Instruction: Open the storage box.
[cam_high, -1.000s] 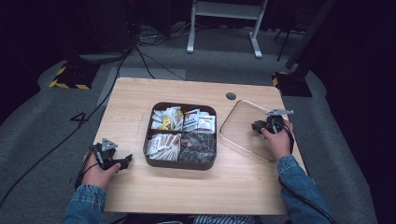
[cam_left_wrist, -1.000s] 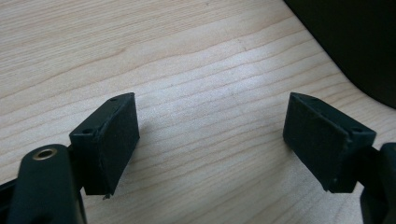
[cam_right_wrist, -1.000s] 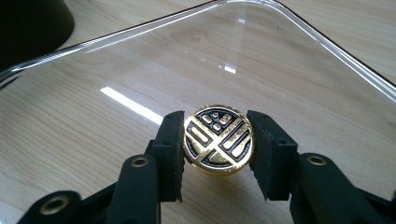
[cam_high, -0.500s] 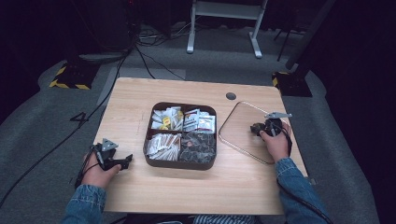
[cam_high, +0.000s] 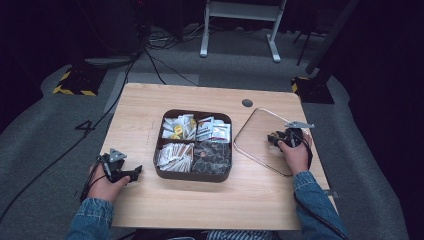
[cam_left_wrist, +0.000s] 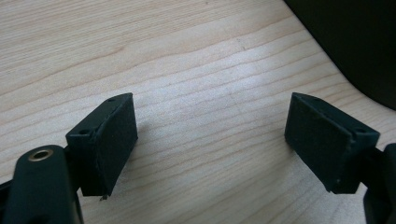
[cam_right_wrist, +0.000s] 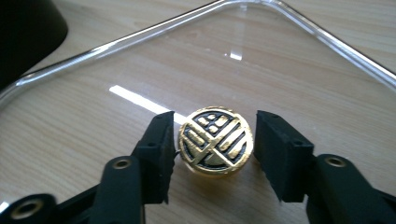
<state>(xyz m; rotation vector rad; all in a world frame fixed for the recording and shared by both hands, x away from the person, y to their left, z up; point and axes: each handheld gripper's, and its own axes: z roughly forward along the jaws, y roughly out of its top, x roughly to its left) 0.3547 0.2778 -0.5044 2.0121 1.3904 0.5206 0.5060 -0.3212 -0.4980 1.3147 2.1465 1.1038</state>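
The glass lid (cam_high: 265, 142) lies on the worktop (cam_high: 150, 105) beside the still-uncovered tea-bag box (cam_high: 194, 145), the right tool (cam_right_wrist: 215, 140) having just been opening off its gold knob (cam_right_wrist: 215, 141), while the left tool (cam_left_wrist: 210, 140) gapes empty.

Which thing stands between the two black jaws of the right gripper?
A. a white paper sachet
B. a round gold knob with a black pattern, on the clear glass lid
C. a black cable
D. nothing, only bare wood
B: in the right gripper view the round gold knob of the clear glass lid sits between the jaws of the right gripper, which have just been opening.
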